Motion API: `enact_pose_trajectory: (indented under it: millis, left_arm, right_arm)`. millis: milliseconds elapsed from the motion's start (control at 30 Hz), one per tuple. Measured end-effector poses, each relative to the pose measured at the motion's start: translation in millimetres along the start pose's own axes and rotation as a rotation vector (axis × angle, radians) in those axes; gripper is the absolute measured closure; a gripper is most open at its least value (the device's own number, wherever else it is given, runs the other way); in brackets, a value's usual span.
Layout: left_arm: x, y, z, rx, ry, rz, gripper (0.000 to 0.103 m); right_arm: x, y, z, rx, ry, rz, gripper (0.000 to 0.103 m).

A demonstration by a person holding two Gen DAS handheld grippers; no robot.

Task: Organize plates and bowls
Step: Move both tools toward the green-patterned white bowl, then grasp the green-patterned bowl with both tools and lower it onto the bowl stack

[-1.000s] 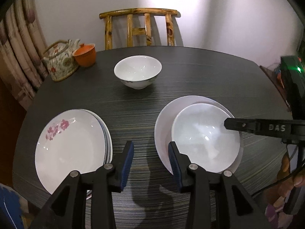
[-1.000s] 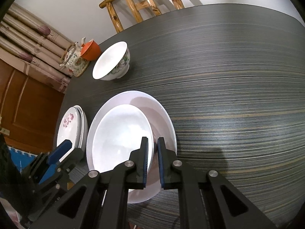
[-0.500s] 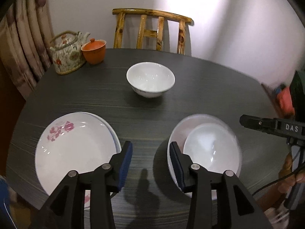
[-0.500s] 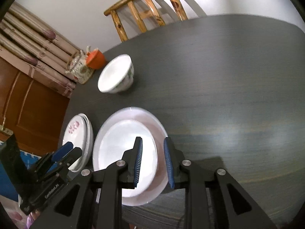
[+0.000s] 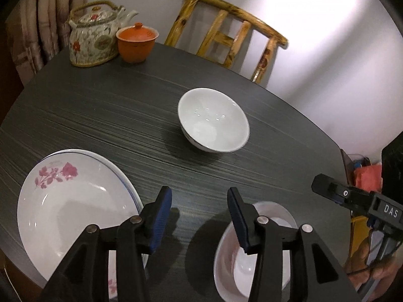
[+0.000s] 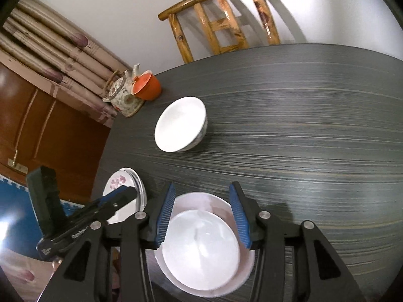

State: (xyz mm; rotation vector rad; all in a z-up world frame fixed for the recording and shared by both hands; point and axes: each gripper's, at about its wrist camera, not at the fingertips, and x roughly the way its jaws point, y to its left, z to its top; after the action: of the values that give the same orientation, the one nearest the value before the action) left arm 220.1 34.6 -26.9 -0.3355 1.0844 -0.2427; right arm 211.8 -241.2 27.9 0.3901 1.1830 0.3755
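Dark table [image 6: 314, 138], both grippers (empty) spread wide

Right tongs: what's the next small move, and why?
Probably reach the right tongs forward toward the lone bowl. They hang open and empty above the bowl already nested on the plate, so that stack looks done, while the far bowl stands alone mid-table.

Floral teapot [image 5: 93, 37] touching orange lidded cup [image 5: 136, 41]; wooden chair [image 5: 231, 37] behind table [image 5: 100, 115].
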Motion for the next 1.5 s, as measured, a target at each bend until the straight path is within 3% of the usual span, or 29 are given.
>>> enact_pose_trajectory:
  millis: [267,467,733,1000,1100,1267,1333,1400,1500]
  left_arm:
    - [24.1,10.4,43.2,-0.03,0.003,0.015,0.056]
    - [55.8,34.7,73.0,-0.1,0.047,0.005,0.056]
    - [94.0,57.6,88.9,-0.159,0.086,-0.024,0.056]
    - [114.1,57.6,94.2,-0.149,0.111,-0.033,0.056]
    - [117.5,59.8,93.2,-0.144,0.102,-0.015,0.056]
    - [127.0,61.9,93.0,-0.141,0.11,-0.013,0.056]
    - [128.3,60.3,92.2,-0.123,0.109,-0.016,0.058]
    - [131.7,54.7,91.3,-0.085,0.129,-0.046,0.092]
    - [125.2,41.7,87.5,-0.019,0.104,-0.005,0.093]
  right_arm:
    - [38.0,4.4,32.2,0.067,0.053,-0.002,0.057]
    - [69.6,3.9,56.9,0.075,0.073,-0.073,0.057]
    - [95.8,-3.8,80.7,0.097,0.078,-0.104,0.057]
    - [120.5,-5.9,87.1,0.081,0.105,-0.121,0.057]
    - [127.0,-8.0,87.7,0.077,0.111,-0.119,0.06]
    - [141.4,-9.1,89.9,0.062,0.135,-0.13,0.076]
    - [146.5,-8.3,90.5,0.062,0.144,-0.12,0.087]
    - [149.7,-5.3,90.1,0.043,0.15,-0.126,0.092]
    - [151.3,-1.8,89.3,0.034,0.144,-0.125,0.096]
